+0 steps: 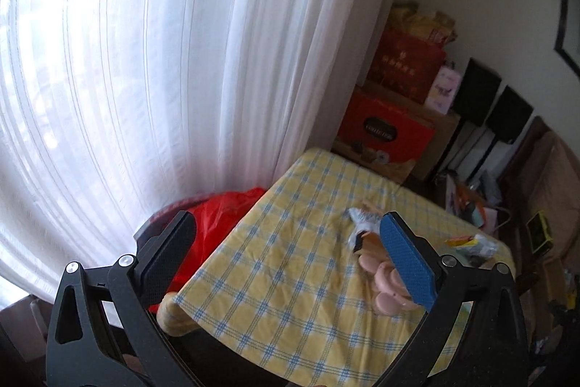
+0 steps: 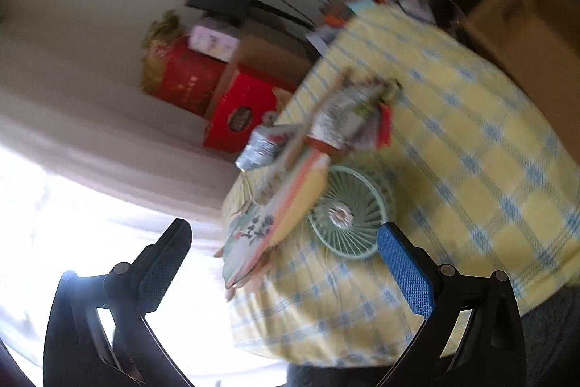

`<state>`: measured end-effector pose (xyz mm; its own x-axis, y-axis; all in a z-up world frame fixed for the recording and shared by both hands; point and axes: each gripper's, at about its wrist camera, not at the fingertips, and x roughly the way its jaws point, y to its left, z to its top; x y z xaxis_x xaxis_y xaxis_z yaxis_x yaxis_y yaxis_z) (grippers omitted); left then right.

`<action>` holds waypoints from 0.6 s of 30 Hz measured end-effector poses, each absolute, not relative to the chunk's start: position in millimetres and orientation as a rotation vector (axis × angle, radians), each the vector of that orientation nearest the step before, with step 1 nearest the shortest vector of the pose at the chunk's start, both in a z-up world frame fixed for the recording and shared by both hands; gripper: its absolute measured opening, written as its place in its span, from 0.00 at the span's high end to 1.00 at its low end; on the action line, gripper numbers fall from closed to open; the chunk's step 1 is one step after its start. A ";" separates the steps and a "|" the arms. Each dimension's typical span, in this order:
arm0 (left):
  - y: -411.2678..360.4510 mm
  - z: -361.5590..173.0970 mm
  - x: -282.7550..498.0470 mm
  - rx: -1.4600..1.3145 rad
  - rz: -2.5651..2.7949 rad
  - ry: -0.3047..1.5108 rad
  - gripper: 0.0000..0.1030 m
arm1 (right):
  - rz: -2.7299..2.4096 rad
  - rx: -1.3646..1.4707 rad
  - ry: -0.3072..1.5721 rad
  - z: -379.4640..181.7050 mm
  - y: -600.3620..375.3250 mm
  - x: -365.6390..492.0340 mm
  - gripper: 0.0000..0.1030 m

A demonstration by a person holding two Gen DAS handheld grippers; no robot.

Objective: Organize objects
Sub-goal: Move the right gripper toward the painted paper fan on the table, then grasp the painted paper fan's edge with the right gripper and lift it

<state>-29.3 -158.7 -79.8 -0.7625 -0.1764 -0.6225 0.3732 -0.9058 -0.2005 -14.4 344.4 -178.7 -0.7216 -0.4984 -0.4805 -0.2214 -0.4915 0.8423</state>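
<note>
Above the near corner of a table (image 1: 290,278) draped in a yellow cloth with blue checks, the left gripper (image 1: 286,242) hangs with its 2 fingers spread wide and nothing between them. Just behind its blue pad lies a cluster of pink round discs (image 1: 384,278), and beside them a crinkled silver wrapper (image 1: 359,220). Farther along the cloth, near the far edge, sits a small heap of yellow and clear packets (image 1: 475,243). A red bag (image 1: 217,216) shows off the table's left side, under the white curtain (image 1: 163,60).

From the right wrist view, which is blurred, the right gripper (image 2: 284,242) is likewise spread apart and empty. Ahead of it on the same cloth (image 2: 471,151) lies a green wire fan (image 2: 348,213), partly covered by a flat printed packet (image 2: 275,216). More packets (image 2: 348,115) and a silver pouch (image 2: 261,144) are piled beyond it. Red boxes (image 2: 239,115) stand stacked against the wall.
</note>
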 end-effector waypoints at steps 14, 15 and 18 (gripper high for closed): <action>-116.9 -92.5 -44.0 0.947 -2.706 0.347 0.02 | -2.470 1.147 -1.249 -181.4 329.7 -42.5 0.13; -116.2 -93.1 -45.3 0.954 -2.707 0.343 0.02 | -2.456 1.155 -1.249 -183.1 325.9 -47.7 0.17; -113.4 -95.5 -48.3 0.969 -2.707 0.322 0.02 | -2.441 1.190 -1.226 -189.8 317.4 -56.8 0.29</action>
<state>-48.3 -113.4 -95.5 -0.7485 -0.1561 -0.6445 0.3031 -0.9450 -0.1231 -56.8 317.4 -189.8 -0.6700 -0.4585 -0.5839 -0.1945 -0.6507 0.7340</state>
